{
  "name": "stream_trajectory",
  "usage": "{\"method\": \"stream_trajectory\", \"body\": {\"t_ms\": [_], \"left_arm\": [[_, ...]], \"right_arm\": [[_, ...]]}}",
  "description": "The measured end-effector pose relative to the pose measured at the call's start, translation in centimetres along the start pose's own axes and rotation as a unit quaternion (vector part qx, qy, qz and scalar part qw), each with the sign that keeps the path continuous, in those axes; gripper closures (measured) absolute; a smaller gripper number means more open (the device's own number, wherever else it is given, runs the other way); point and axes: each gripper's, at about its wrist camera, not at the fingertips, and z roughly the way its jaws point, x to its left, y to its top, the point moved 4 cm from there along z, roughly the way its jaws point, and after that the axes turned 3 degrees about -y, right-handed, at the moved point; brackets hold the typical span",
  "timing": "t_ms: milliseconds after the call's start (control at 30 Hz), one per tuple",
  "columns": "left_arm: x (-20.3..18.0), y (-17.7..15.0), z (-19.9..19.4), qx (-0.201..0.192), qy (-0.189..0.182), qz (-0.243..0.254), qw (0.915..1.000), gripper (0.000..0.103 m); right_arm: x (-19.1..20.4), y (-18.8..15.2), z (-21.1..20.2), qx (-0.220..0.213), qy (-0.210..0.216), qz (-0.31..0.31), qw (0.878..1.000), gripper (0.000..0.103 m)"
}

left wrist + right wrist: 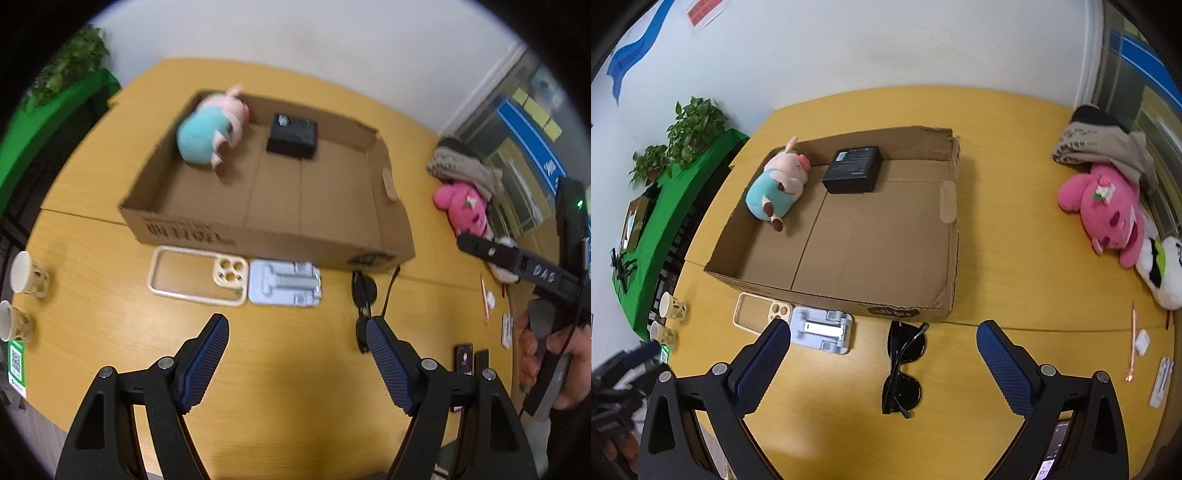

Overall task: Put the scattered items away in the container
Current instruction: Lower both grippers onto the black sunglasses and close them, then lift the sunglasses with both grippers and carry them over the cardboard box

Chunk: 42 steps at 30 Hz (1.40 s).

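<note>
Your left gripper [297, 332] is spread wide with nothing between the pads, hanging over bare table [266, 398] short of the loose items. Your right gripper [882, 339] is also wide open and empty, with the sunglasses [904, 363] lying folded on the table right between its fingers in the right wrist view, not touched yet. The box [827, 291] sits just beyond, already holding a pig plush [777, 186] and a black case [854, 169] at its far end. Outside it, against the near wall: a phone case [197, 276] and, touching it, a grey stand [284, 284]. Looks like the approach step for the next pick, both hands lining up. Next move for your right: drop down onto the sunglasses and close across the frame, not the lenses; they're thin and flat, so go low. Your left would need to push forward to reach the stand or phone case. A pink plush [1108, 210] lies well off to the right.
</note>
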Motion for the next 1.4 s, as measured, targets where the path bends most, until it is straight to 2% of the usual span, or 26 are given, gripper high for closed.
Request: {"method": "stream_trajectory", "body": {"t_ms": [133, 200, 367, 433, 533, 633, 700, 767, 800, 867, 933, 967, 1033, 1133, 1267, 1400], "left_arm": [[-0.8, -0.3, 2.7, 0.021, -0.012, 0.028, 0.9993, 0.026], [-1.4, -0.6, 4.8, 0.048, -0.032, 0.029, 0.9979, 0.026], [-3.5, -2.3, 10.0, 0.106, -0.105, -0.001, 0.9888, 0.026], [-4.4, -2.6, 11.8, 0.114, -0.126, -0.011, 0.9854, 0.026], [-5.3, -3.0, 15.4, 0.129, -0.126, -0.013, 0.9835, 0.029], [-6.2, -3.4, 18.2, 0.145, -0.146, -0.030, 0.9782, 0.030], [-7.0, -3.4, 19.7, 0.143, -0.148, -0.026, 0.9783, 0.034], [-7.6, -3.5, 21.1, 0.149, -0.154, -0.032, 0.9762, 0.045], [-7.9, -3.5, 21.7, 0.155, -0.157, -0.035, 0.9747, 0.054], [-8.4, -3.7, 22.9, 0.164, -0.155, -0.034, 0.9736, 0.064], [-8.6, -3.9, 24.0, 0.170, -0.148, -0.037, 0.9735, 0.071], [-8.5, -3.8, 24.2, 0.168, -0.154, -0.040, 0.9729, 0.073], [-8.5, -3.7, 24.4, 0.166, -0.153, -0.044, 0.9733, 0.083], [-8.1, -3.5, 24.6, 0.166, -0.152, -0.051, 0.9729, 0.091], [-7.6, -3.3, 24.6, 0.170, -0.151, -0.064, 0.9716, 0.092], [-8.3, -3.2, 24.6, 0.174, -0.140, -0.042, 0.9739, 0.092]], "right_arm": [[-0.8, -0.4, 0.8, 0.002, 0.003, 0.010, 1.000, 0.001], [-1.7, -0.7, 1.9, 0.013, 0.000, 0.022, 1.000, 0.001], [-3.7, -3.1, 6.5, 0.076, 0.006, 0.045, 0.996, 0.002], [-4.4, -3.8, 8.6, 0.103, 0.022, 0.066, 0.992, 0.003], [-5.1, -4.0, 11.6, 0.130, 0.032, 0.068, 0.989, 0.008], [-5.9, -4.5, 13.4, 0.153, 0.059, 0.100, 0.981, 0.011], [-5.9, -4.5, 14.3, 0.159, 0.072, 0.090, 0.980, 0.017], [-5.9, -4.5, 15.2, 0.165, 0.072, 0.077, 0.981, 0.025], [-6.1, -4.7, 15.7, 0.173, 0.083, 0.084, 0.978, 0.029], [-6.1, -5.1, 16.6, 0.189, 0.107, 0.092, 0.972, 0.047], [-5.7, -5.4, 17.5, 0.199, 0.111, 0.073, 0.971, 0.057], [-5.5, -5.4, 17.8, 0.202, 0.115, 0.069, 0.970, 0.069], [-5.1, -5.3, 18.3, 0.206, 0.128, 0.062, 0.968, 0.086], [-4.7, -4.6, 18.8, 0.192, 0.140, 0.058, 0.970, 0.093], [-4.4, -4.5, 20.4, 0.190, 0.151, 0.063, 0.968, 0.093], [-4.0, -4.4, 21.1, 0.182, 0.162, 0.064, 0.968, 0.093]]}}
